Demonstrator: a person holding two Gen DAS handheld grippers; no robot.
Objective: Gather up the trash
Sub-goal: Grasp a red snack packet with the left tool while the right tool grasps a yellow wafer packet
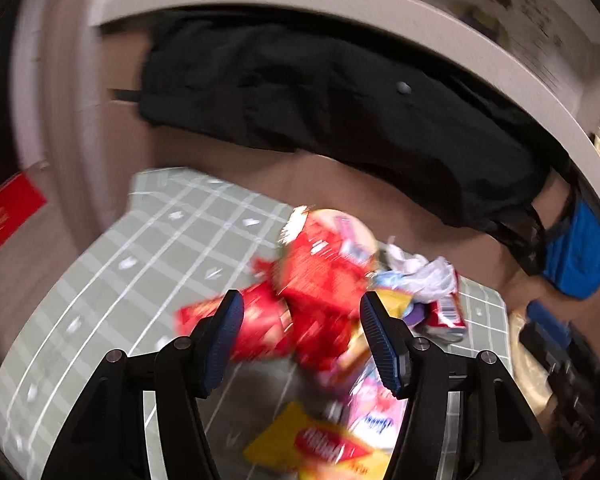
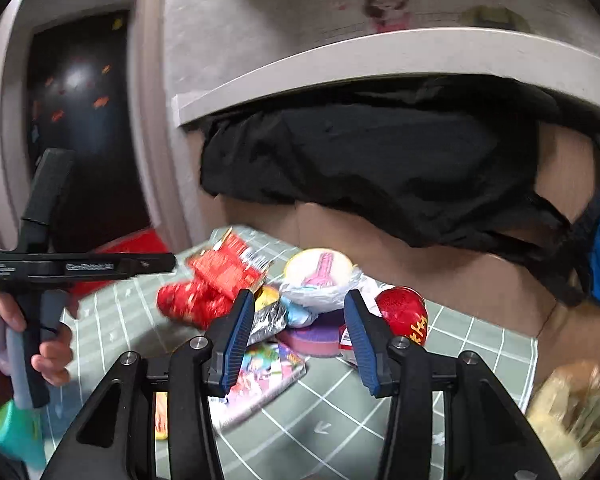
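A pile of snack wrappers lies on a green checked cloth (image 1: 112, 264). In the left wrist view my left gripper (image 1: 302, 314) is open, its jaws either side of blurred red wrappers (image 1: 320, 280); a yellow packet (image 1: 316, 446) and a crumpled white wrapper (image 1: 424, 270) lie close by. In the right wrist view my right gripper (image 2: 300, 312) is open just above the pile, over a round white lid (image 2: 320, 272), a purple piece (image 2: 316, 338) and a colourful packet (image 2: 266, 376). Red wrappers (image 2: 216, 280) lie to its left, a red round container (image 2: 404, 312) to its right.
A black garment (image 2: 380, 164) hangs from a white shelf (image 2: 380, 60) over a cardboard box (image 2: 440, 276) behind the cloth. The hand-held left gripper body (image 2: 44, 276) shows at the left. A clear bag (image 2: 576, 404) sits at the right edge, a dark doorway (image 2: 76, 120) at the left.
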